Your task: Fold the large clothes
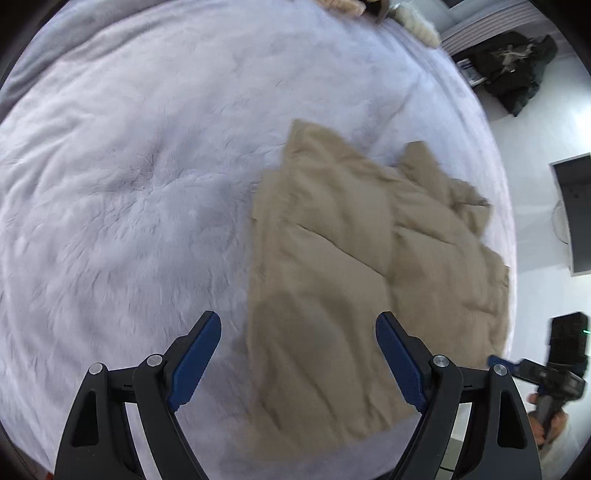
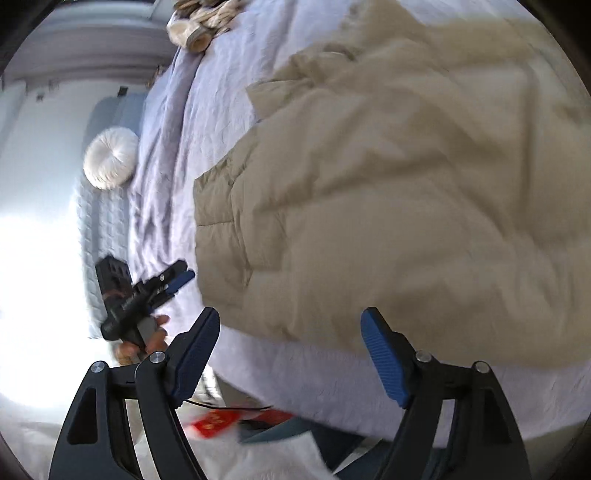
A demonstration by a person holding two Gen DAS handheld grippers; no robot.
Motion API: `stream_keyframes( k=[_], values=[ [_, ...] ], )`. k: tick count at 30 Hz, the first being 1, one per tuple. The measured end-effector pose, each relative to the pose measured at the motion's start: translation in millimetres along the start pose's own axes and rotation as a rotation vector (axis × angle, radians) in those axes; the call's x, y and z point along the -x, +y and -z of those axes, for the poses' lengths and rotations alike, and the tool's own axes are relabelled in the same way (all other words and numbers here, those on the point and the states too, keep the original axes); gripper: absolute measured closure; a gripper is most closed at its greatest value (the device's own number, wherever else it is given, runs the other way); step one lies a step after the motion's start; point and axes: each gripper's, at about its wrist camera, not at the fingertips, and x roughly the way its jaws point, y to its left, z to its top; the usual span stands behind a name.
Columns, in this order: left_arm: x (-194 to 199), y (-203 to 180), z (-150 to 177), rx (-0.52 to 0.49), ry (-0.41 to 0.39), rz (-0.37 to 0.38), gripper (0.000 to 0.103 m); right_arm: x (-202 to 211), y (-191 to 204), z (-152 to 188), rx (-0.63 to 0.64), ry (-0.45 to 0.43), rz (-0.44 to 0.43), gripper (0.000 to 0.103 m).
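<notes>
A beige padded jacket (image 1: 351,258) lies partly folded on the lavender bed cover (image 1: 129,184), its sleeve ends towards the far side. My left gripper (image 1: 298,325) hangs open above the jacket's near left edge, with nothing between its blue pads. In the right wrist view the jacket (image 2: 388,184) fills the upper right. My right gripper (image 2: 290,321) is open above the jacket's near hem, holding nothing. Each gripper also shows in the other's view: the right gripper (image 1: 496,361) at the bed's right edge, and the left gripper (image 2: 184,275) held by a hand (image 2: 155,332).
The bed cover (image 2: 221,74) runs to the bed's edge near the jacket. Cream fluffy items (image 2: 195,22) lie at the far end, and a round white cushion (image 2: 110,158) sits beside the bed. Dark clothing (image 1: 513,74) is heaped at the far right. A red packet (image 2: 214,424) lies below.
</notes>
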Motion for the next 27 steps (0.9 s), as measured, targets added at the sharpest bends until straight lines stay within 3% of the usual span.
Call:
stream_keyframes(
  k=[2,4,6,8,11,17,18,20,22,27],
  values=[
    [-16.8,6.0,-11.8,-0.013,0.028,0.018,0.016,0.1,10.4,-10.6,0.043,-0.026,0.068,0.023],
    [-29.1,10.9,-22.6,-0.027,0.06,0.083,0.016,2.4,19.3,-22.1,0.079,-0.066,0.14,0.042],
    [-39.9,11.6,-28.6,-0.03,0.091,0.154,0.016,-7.1,29.4,-32.4,0.091,-0.094,0.198,0.074],
    [-56.0,8.8,-32.3,-0.035,0.141,0.225,0.016,-8.3,26.2,-43.1,0.089,-0.116,0.229,0.088],
    [-82.6,2.7,-31.9,-0.078,0.234,0.267,0.016,-20.2,13.5,-60.4,0.07,-0.136,0.264,0.09],
    [-107.0,-5.6,-34.0,-0.139,0.338,0.341,0.019,-42.2,-4.3,-90.4,0.07,-0.165,0.312,0.093],
    [-108.8,-6.5,-34.4,-0.141,0.351,0.356,0.024,-44.4,-7.4,-95.2,0.065,-0.171,0.319,0.094],
    [-111.9,-10.6,-34.4,-0.149,0.378,0.398,0.053,-52.1,-11.3,-103.5,0.046,-0.178,0.326,0.096],
    [-110.5,-17.1,-34.1,-0.162,0.393,0.441,0.067,-57.0,-20.1,-111.9,0.008,-0.18,0.325,0.099],
    [-83.3,-50.2,-28.9,-0.211,0.413,0.538,0.072,-66.5,-38.4,-121.9,-0.078,-0.168,0.312,0.101]
  ],
)
